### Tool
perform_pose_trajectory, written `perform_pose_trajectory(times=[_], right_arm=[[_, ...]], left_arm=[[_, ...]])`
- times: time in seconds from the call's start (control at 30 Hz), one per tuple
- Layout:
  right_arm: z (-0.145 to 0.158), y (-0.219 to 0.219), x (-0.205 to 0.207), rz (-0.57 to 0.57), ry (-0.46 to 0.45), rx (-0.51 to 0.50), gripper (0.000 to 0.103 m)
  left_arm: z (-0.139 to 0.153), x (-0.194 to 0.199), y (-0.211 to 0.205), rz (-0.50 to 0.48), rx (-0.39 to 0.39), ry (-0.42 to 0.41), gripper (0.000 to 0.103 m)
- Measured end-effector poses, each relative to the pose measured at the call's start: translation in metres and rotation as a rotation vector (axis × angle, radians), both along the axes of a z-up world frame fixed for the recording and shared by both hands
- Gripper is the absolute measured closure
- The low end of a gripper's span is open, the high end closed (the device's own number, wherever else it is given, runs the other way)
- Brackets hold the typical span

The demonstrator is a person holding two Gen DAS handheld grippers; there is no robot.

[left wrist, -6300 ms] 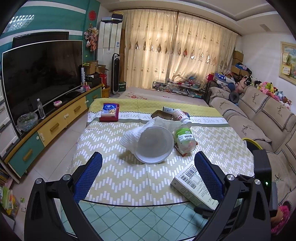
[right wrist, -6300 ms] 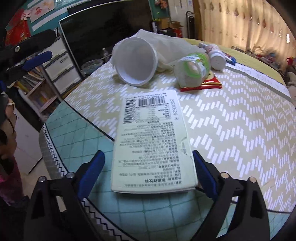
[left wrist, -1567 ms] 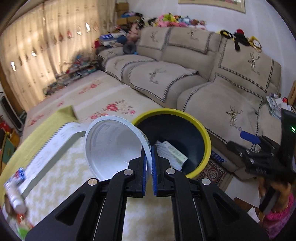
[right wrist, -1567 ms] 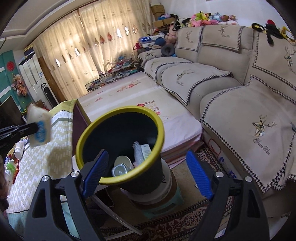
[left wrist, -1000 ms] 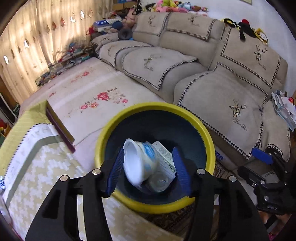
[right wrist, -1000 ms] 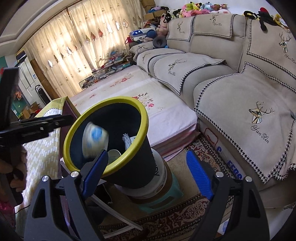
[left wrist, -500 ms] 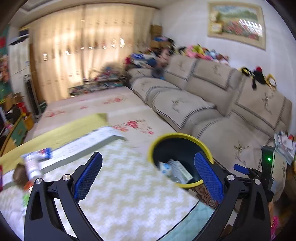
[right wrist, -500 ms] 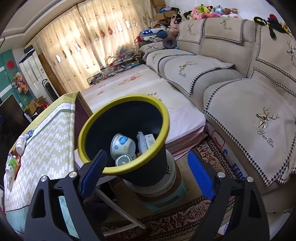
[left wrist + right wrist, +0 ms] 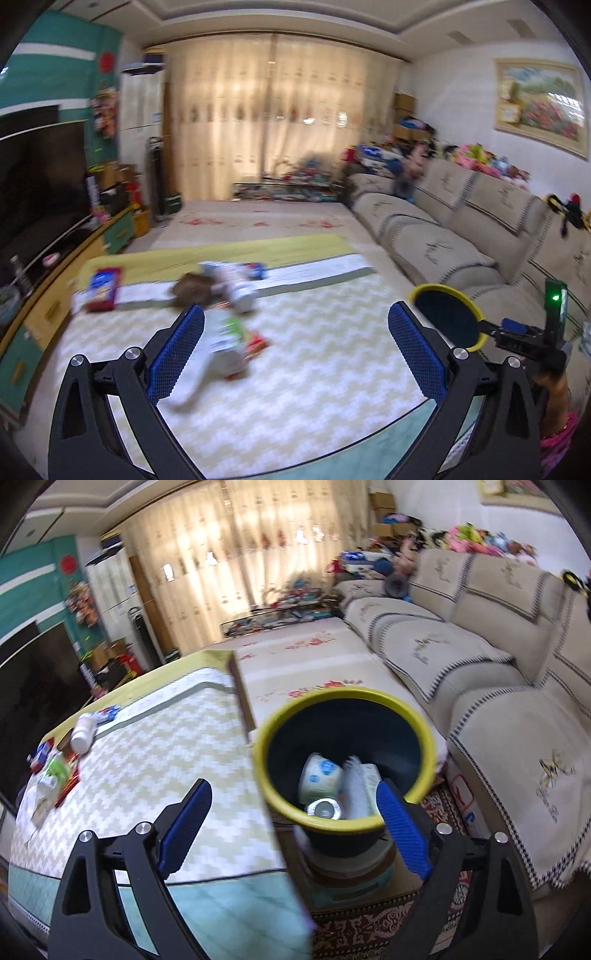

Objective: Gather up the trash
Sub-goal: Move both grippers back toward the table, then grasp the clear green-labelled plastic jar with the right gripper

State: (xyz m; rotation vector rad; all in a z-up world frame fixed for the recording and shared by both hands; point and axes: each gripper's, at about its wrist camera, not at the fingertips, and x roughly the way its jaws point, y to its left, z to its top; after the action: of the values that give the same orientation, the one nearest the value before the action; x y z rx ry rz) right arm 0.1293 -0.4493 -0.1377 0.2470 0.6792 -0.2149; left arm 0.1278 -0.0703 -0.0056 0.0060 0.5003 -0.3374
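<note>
My left gripper (image 9: 295,352) is open wide and empty over the zigzag-cloth table (image 9: 325,376). Ahead of it lie a blurred green-label bottle (image 9: 225,343) on a red wrapper (image 9: 256,343), a white bottle (image 9: 238,290) and a brown item (image 9: 192,290). The yellow-rimmed bin (image 9: 447,317) stands off the table's right edge. My right gripper (image 9: 293,829) is open and empty, pointing down between the table edge and the bin (image 9: 264,775). Inside the bin lie a white cup with blue print (image 9: 321,775), a box (image 9: 371,779) and a foil lid (image 9: 325,808).
A red and blue tissue pack (image 9: 103,284) lies at the table's far left. A beige sofa (image 9: 498,709) runs along the right, close behind the bin. The TV cabinet (image 9: 55,280) lines the left side. A hand (image 9: 554,387) holds the other tool at right.
The left gripper let the white cup drop into the bin, opened wide and swung left to face the table. The right gripper shifted left, toward the table edge.
</note>
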Motion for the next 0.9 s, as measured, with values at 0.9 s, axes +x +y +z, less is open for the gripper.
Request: perform_pose_trajectory(times=[0.9], right_arm=[[-0.005,0.32,0.106,0.629,0.092,-0.165,0.017]], left_arm=[[-0.047,-0.032,0.194,0.398,-0.022,0.039,0.005]])
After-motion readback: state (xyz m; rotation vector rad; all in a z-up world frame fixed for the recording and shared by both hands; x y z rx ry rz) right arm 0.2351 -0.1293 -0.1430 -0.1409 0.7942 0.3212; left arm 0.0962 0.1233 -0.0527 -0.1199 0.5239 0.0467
